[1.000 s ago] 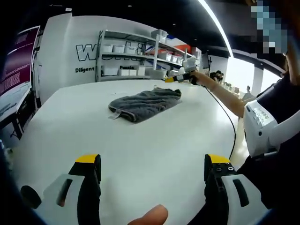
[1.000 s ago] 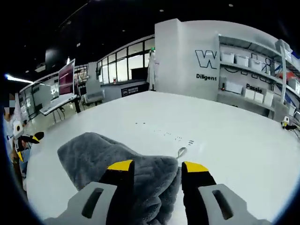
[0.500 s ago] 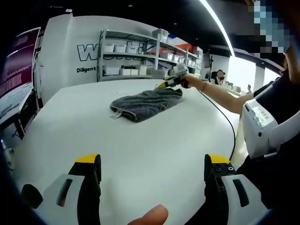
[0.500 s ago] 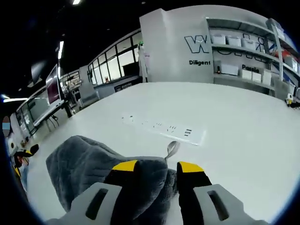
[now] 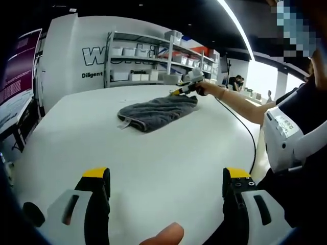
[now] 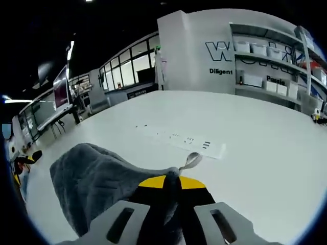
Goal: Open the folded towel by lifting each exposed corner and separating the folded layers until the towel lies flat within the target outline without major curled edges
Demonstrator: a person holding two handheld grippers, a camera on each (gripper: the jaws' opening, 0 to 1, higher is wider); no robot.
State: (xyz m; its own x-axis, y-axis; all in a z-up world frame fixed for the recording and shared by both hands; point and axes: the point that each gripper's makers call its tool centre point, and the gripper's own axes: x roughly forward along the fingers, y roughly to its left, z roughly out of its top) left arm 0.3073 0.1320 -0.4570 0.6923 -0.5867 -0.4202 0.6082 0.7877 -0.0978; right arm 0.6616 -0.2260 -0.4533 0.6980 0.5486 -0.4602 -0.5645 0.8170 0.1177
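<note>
**One towel, right tool pinching its edge**

Your one grey towel (image 5: 157, 112) lies folded mid-tabletop (image 5: 153, 158). Your right tool (image 6: 166, 182) is clamped on its edge; your left tool (image 5: 166, 184) gapes wide, well apart. Shelves (image 5: 153, 61) line the white wall behind.

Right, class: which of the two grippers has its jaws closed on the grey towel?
The right gripper: its yellow-tipped jaws are pinched on the grey towel. The left gripper is open over bare table.
</note>
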